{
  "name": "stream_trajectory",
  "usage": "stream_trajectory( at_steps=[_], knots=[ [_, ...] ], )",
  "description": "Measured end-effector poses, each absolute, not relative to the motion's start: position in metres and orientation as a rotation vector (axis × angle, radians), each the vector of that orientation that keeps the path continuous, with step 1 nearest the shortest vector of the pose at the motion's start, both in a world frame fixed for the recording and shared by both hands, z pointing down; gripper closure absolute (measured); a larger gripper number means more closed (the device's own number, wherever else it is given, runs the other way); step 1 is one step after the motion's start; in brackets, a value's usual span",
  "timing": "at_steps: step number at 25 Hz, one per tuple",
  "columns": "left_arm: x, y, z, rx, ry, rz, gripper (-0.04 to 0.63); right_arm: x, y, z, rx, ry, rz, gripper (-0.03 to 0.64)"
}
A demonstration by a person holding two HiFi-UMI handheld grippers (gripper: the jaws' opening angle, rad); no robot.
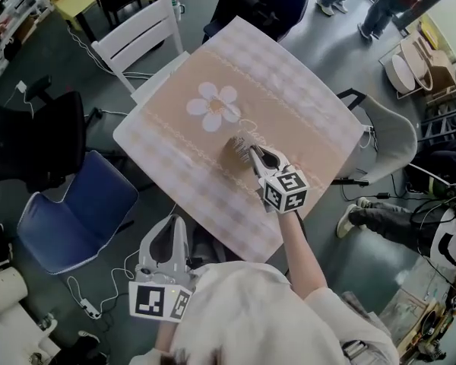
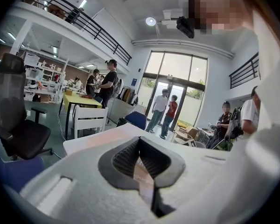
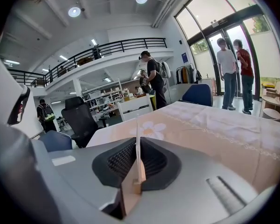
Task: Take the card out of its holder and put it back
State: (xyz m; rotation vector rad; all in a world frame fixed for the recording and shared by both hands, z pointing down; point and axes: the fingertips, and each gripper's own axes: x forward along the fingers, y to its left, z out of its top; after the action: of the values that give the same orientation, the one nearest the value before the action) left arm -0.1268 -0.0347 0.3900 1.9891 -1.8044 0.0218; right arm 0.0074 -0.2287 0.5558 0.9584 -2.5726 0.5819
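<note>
two grippers show in the head view. the right gripper (image 1: 252,152) reaches over the table (image 1: 289,90) at frame centre, its tip against the brown card (image 1: 233,152), which stands just below the flower print (image 1: 214,106). whether the card sits in its holder is not clear from here. the left gripper (image 1: 173,220) hangs at lower left, off the table's near edge and well apart from the card, beside a blue chair (image 1: 83,211).

in the left gripper view, the left gripper (image 2: 140,141) has its ribbed pads together at the tips with nothing between them; the table (image 2: 107,136) lies beyond.

in the right gripper view, the right gripper (image 3: 138,148) is clamped on the card (image 3: 137,129), which stands upright and edge-on between the pads at frame centre. the tan holder (image 3: 129,195) meets the card's lower edge, nearer the camera. the flower print (image 3: 149,130) lies just behind.
</note>
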Motion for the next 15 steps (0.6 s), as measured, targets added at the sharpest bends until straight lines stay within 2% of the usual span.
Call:
stream_trajectory(
  at_steps=[15],
  knots=[
    [-0.113,-0.050,0.388,2.069,-1.727,0.015,0.595,0.014,-0.227,0.540,1.025,-2.598,0.590,0.600]
  ],
)
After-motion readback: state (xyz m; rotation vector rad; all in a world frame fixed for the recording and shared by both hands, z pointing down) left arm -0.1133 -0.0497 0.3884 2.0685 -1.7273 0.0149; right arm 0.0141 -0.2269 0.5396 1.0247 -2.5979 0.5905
